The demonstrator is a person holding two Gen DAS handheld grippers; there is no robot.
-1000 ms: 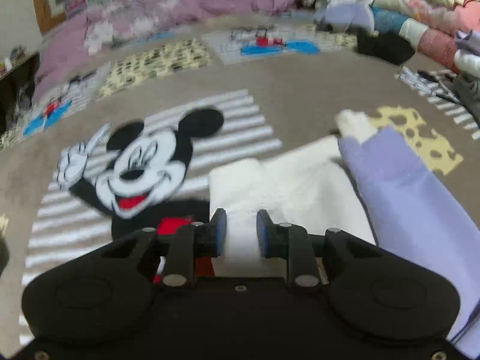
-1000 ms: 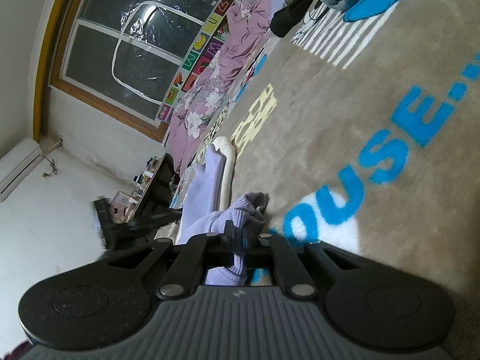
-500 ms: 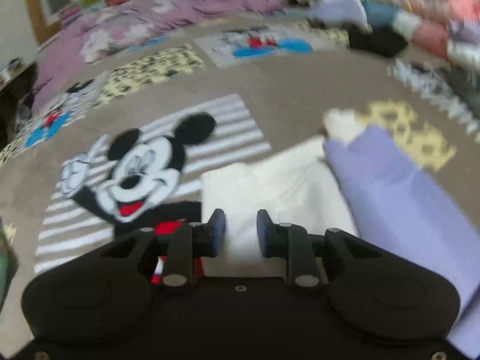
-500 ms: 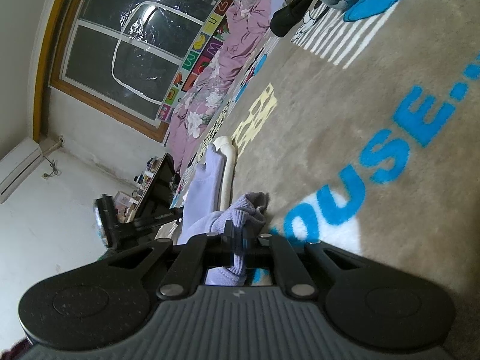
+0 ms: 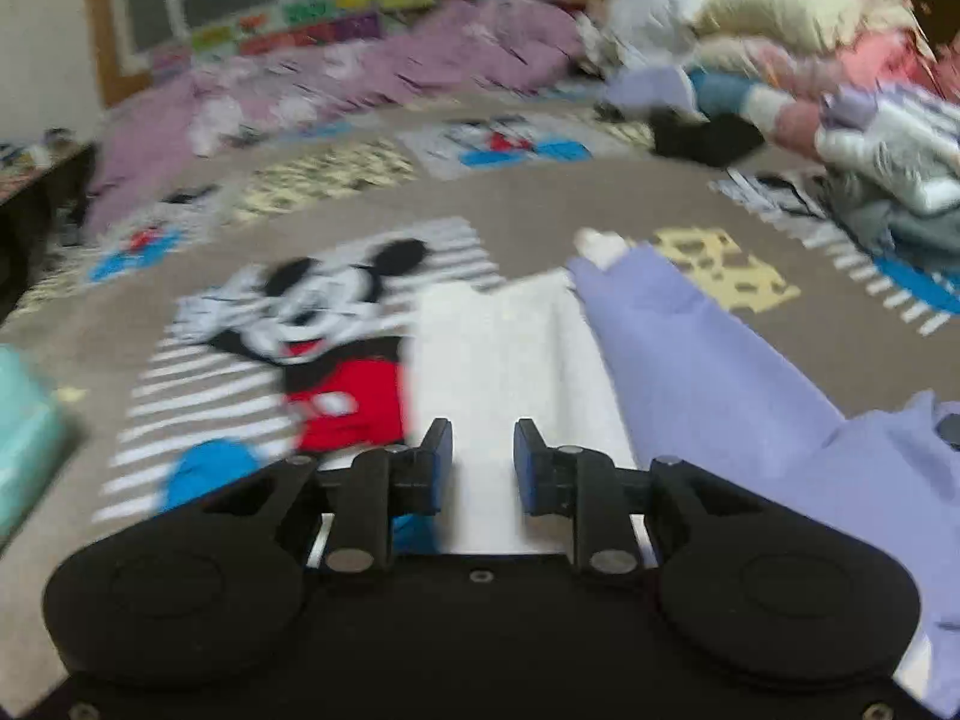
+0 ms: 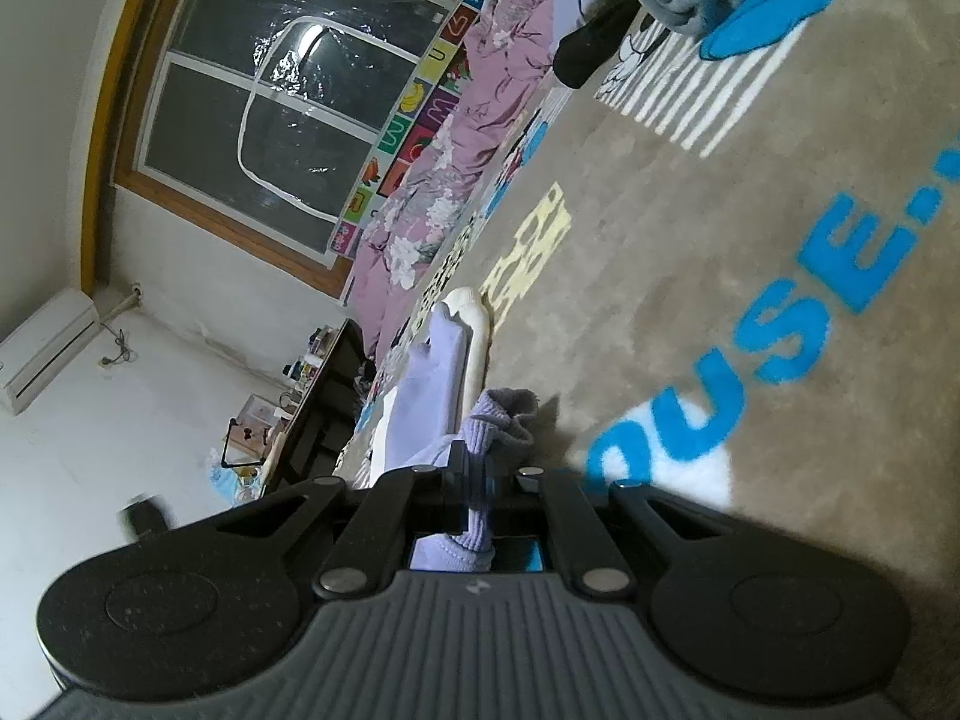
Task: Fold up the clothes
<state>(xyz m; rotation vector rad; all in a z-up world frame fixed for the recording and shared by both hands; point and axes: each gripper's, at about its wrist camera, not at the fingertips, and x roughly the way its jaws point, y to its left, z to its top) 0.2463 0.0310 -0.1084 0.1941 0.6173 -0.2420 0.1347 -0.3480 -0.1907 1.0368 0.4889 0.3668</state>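
1. In the left wrist view our left gripper (image 5: 483, 450) sits at lower centre, its 2 jaws apart with nothing between them, above the white garment (image 5: 510, 348).
2. The lilac garment (image 5: 708, 372) lies across the right half, overlapping the white one on the cartoon blanket (image 5: 540, 204).
3. In the right wrist view our right gripper (image 6: 489, 480) at lower centre pinches the lilac garment's ribbed cuff (image 6: 480, 438).

Lilac-and-white garment (image 5: 690, 360) spread flat on the carpet, ribbed lilac cuff (image 6: 480, 456) bunched, lifted.
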